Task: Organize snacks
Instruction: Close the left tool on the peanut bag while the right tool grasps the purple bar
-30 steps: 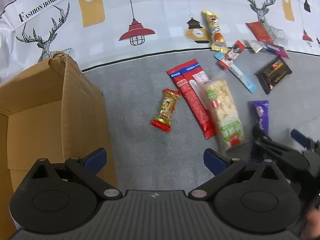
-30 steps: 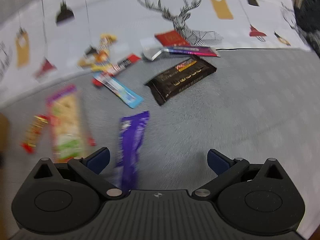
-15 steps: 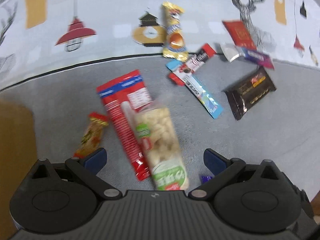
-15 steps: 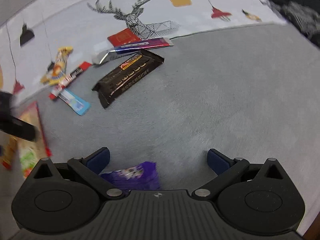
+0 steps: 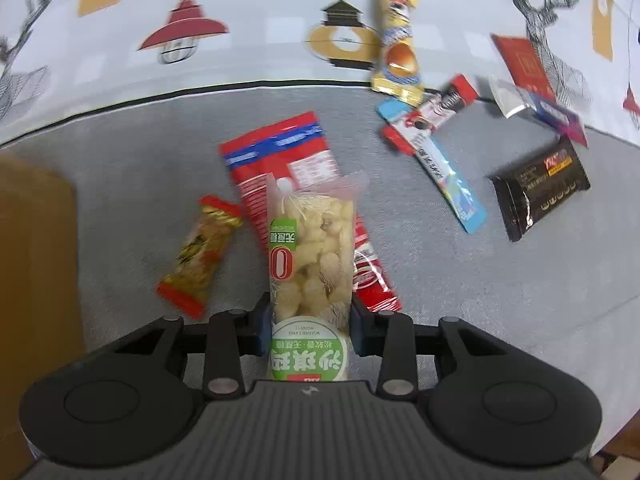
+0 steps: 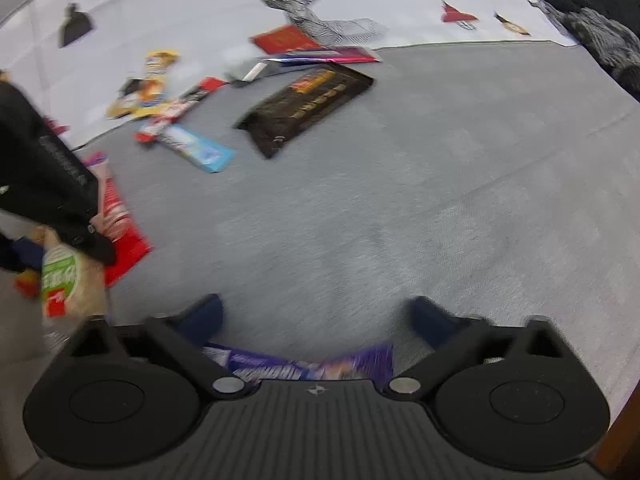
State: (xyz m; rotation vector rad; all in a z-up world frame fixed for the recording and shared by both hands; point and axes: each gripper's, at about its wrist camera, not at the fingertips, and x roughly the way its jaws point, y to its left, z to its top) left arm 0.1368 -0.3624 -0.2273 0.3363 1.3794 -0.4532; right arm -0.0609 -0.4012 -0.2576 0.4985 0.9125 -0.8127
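With left gripper (image 5: 311, 317) fingers just closing on the clear puffed-snack bag (image 5: 311, 264) and right gripper (image 6: 316, 320) fingers narrowing, unclamped, over the purple wrapper (image 6: 296, 364), we risk the slick bag slipping.

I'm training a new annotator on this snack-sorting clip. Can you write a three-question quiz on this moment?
1. True or false: the left gripper has its pads on the puffed-snack bag.
2. Which wrapper lies under the right gripper? A red pack, B purple bar, C black bar.
3. Fill in: the puffed-snack bag partly covers the ___ pack.

Key: 1 true, and its jaws have just been closing. 2 B, the purple bar, not yet pinched, the jaws closing in. 3 red.
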